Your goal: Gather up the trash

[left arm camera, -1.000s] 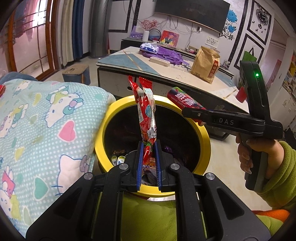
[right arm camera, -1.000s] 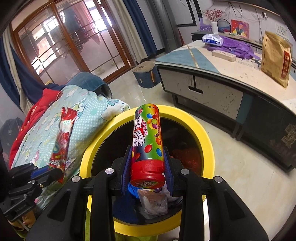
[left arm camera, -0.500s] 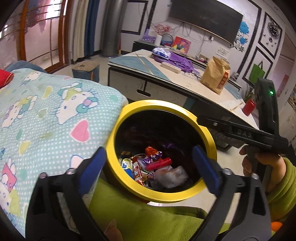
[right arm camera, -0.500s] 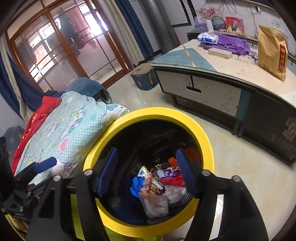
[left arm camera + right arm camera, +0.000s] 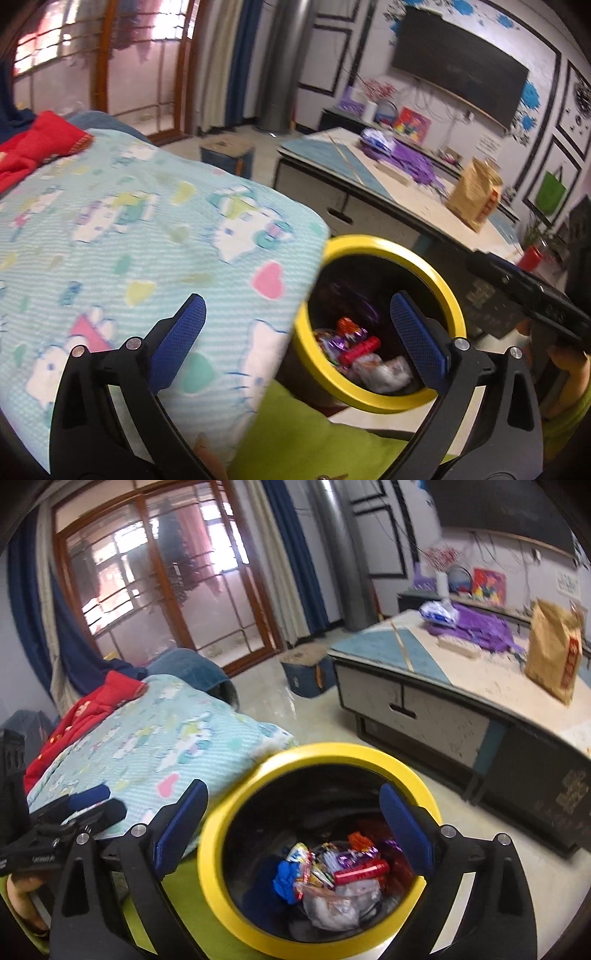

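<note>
Trash (image 5: 332, 871) lies deep in the bin (image 5: 236, 904) right under your right gripper (image 5: 291, 829), both it and your left gripper (image 5: 295, 334) gape wide and hold nothing, so next go find another piece to pick up.

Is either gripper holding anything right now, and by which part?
Nothing is held. The left gripper and right gripper are both open and empty above the yellow-rimmed bin.

I see a low table (image 5: 461, 686) carrying a brown paper bag (image 5: 554, 650) and purple cloth (image 5: 484, 627); a cartoon-print blanket (image 5: 147, 251) lies left of the table.
</note>
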`<state>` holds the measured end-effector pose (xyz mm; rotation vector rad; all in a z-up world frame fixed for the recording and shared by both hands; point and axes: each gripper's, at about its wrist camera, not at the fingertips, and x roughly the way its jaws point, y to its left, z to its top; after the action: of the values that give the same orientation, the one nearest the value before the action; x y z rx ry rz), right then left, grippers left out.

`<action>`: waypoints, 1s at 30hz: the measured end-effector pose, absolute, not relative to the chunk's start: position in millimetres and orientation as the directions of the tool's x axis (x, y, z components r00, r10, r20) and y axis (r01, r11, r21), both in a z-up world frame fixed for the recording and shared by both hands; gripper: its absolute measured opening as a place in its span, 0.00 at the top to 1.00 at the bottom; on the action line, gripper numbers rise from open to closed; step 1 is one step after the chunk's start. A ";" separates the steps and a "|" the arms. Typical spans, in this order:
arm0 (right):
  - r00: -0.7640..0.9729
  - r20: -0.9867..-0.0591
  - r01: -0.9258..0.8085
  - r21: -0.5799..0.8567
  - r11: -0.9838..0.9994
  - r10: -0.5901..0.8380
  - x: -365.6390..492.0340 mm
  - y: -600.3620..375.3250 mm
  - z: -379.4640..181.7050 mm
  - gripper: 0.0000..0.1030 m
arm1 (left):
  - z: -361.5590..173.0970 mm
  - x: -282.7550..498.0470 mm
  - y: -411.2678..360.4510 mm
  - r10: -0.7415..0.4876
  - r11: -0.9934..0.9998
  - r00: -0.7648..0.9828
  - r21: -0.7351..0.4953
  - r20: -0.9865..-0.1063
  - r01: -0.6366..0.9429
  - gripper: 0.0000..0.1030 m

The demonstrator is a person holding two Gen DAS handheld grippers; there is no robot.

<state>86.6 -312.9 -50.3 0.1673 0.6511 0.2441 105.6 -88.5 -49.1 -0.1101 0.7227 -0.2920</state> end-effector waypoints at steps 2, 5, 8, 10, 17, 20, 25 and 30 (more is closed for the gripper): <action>0.784 -0.554 -0.204 0.200 0.958 0.282 80.0 -299.0 -43.7 0.06 | -43.5 100.4 -77.6 -0.275 0.961 0.739 -0.187 -0.616 0.202 0.11; 0.806 -0.512 -0.253 0.153 0.955 0.296 70.3 -281.3 -33.8 0.06 | -36.5 94.1 -61.3 -0.228 0.973 0.770 -0.168 -0.595 0.159 0.11; 0.827 -0.469 -0.287 0.120 0.950 0.309 60.5 -268.0 -26.1 0.06 | -29.3 85.9 -46.7 -0.198 0.979 0.795 -0.156 -0.574 0.131 0.11; 0.839 -0.439 -0.312 0.098 0.945 0.323 52.5 -257.3 -22.2 0.06 | -23.6 77.3 -38.5 -0.180 0.982 0.817 -0.142 -0.548 0.121 0.11; 0.871 -0.329 -0.362 0.070 0.930 0.364 26.5 -225.9 -12.9 0.06 | -13.8 45.5 -18.4 -0.131 0.991 0.865 -0.084 -0.484 0.103 0.11; 0.892 -0.277 -0.356 0.053 0.933 0.357 15.7 -219.1 -10.3 0.06 | -15.8 27.6 -13.9 -0.119 0.993 0.882 -0.067 -0.457 0.100 0.11; 0.918 -0.239 -0.314 0.046 0.948 0.316 8.0 -215.9 -13.0 0.06 | -10.8 16.7 -11.8 -0.116 0.993 0.906 -0.079 -0.407 0.092 0.11; 0.919 -0.258 -0.300 0.033 0.953 0.298 9.3 -211.5 -20.4 0.06 | -9.7 12.3 -9.9 -0.123 0.991 0.911 -0.095 -0.393 0.093 0.11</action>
<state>9.3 -211.5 -20.4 -0.0070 0.2644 0.3070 12.3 -9.9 -9.7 -0.0746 0.4099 -0.1115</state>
